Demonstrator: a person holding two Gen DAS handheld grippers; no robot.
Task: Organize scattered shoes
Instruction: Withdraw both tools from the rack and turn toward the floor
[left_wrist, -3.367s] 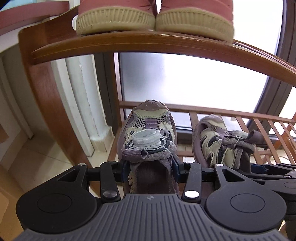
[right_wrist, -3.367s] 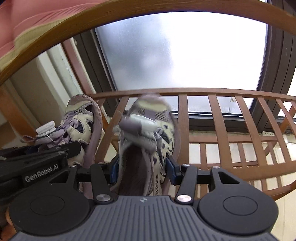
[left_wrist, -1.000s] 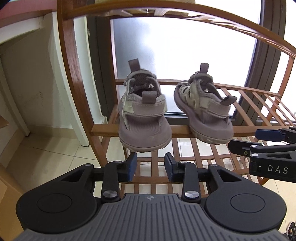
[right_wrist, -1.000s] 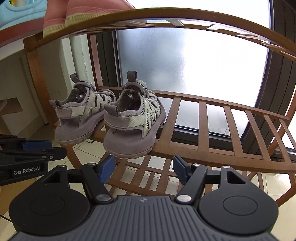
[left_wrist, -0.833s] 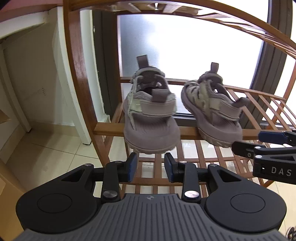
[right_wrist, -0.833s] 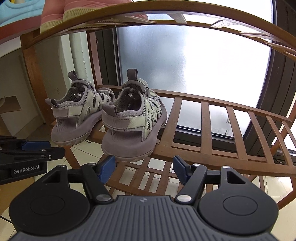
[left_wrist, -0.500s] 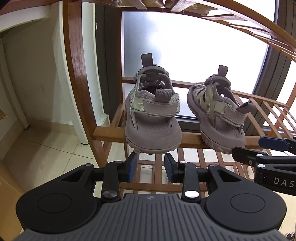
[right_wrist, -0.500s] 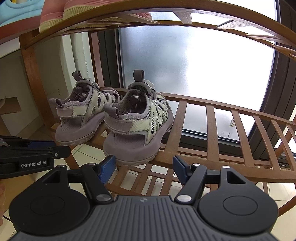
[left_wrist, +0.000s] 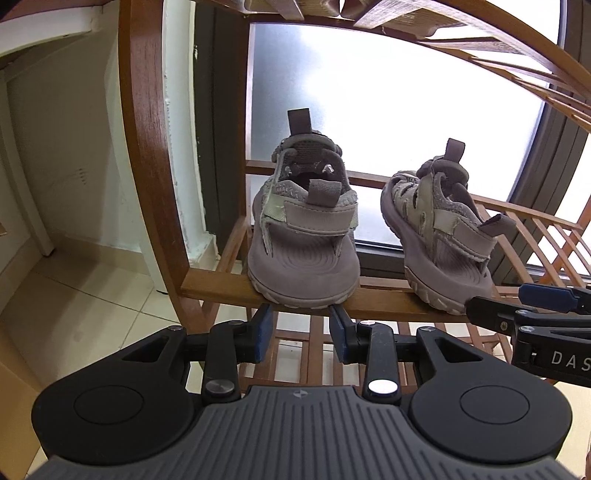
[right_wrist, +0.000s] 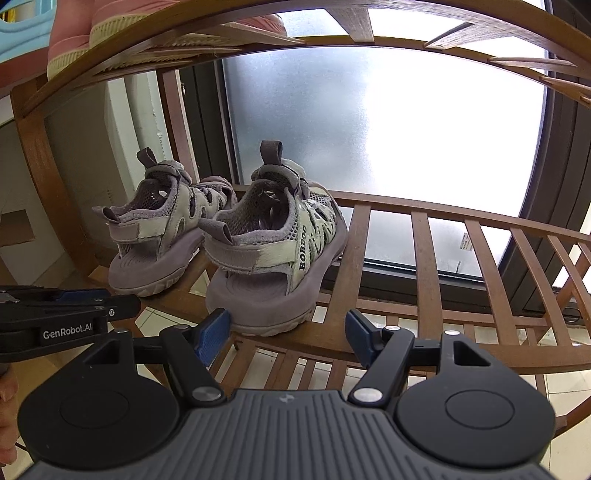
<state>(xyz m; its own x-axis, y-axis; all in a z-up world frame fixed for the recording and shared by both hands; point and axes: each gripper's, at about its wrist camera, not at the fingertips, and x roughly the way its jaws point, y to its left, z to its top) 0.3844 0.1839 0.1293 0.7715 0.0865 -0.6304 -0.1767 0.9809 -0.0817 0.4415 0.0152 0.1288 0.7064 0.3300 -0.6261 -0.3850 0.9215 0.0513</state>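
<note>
Left gripper (left_wrist: 300, 328) jaws easing apart, nothing between them; right gripper (right_wrist: 286, 334) wide, empty. Just ahead, both sandals sit on the slatted wood rack (left_wrist: 221, 286), heels toward grippers, long axes pointing away. Left sandal (left_wrist: 304, 240) nearer left gripper, right sandal (right_wrist: 277, 251) nearer right. Grey-purple mesh, strapped, thick rubber soles.

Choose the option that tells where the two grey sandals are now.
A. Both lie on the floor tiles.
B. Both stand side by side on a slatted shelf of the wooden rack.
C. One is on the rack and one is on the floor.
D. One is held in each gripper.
B: both sandals stand heels toward the cameras on the rack, and no jaws hold anything.
</note>
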